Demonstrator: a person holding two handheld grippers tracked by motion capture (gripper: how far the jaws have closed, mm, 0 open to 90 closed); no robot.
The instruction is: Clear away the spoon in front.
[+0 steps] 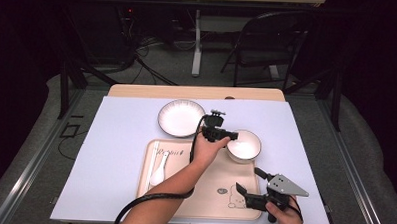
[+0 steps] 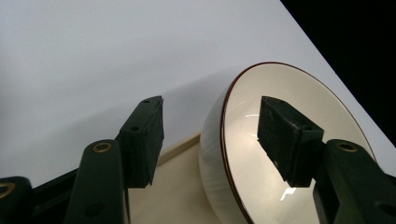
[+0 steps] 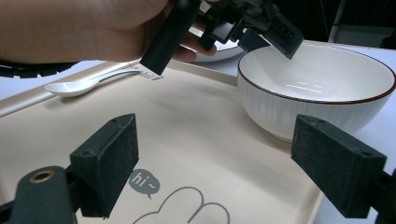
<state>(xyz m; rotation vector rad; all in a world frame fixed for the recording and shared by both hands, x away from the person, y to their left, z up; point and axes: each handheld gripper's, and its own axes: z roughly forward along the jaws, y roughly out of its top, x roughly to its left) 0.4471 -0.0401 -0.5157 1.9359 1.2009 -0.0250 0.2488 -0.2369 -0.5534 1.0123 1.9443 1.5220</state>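
Note:
A white bowl (image 1: 245, 147) (image 2: 247, 163) (image 3: 317, 79) with a dark rim stands at the far right corner of a beige tray (image 1: 203, 192) (image 3: 187, 130). My left gripper (image 1: 230, 135) (image 2: 212, 116) is open astride the bowl's near rim, one pad outside the wall and one inside. Neither pad presses on the bowl. My right gripper (image 1: 249, 179) (image 3: 224, 154) hovers open and empty over the tray's near right part, pointed at the bowl. A white spoon (image 1: 159, 171) (image 3: 74, 87) lies on the tray's left side.
A white plate (image 1: 181, 118) sits on the pale mat (image 1: 120, 149) beyond the tray. A bear drawing (image 1: 236, 197) marks the tray. A folding chair (image 1: 269, 39) and cables stand on the floor past the table's far edge.

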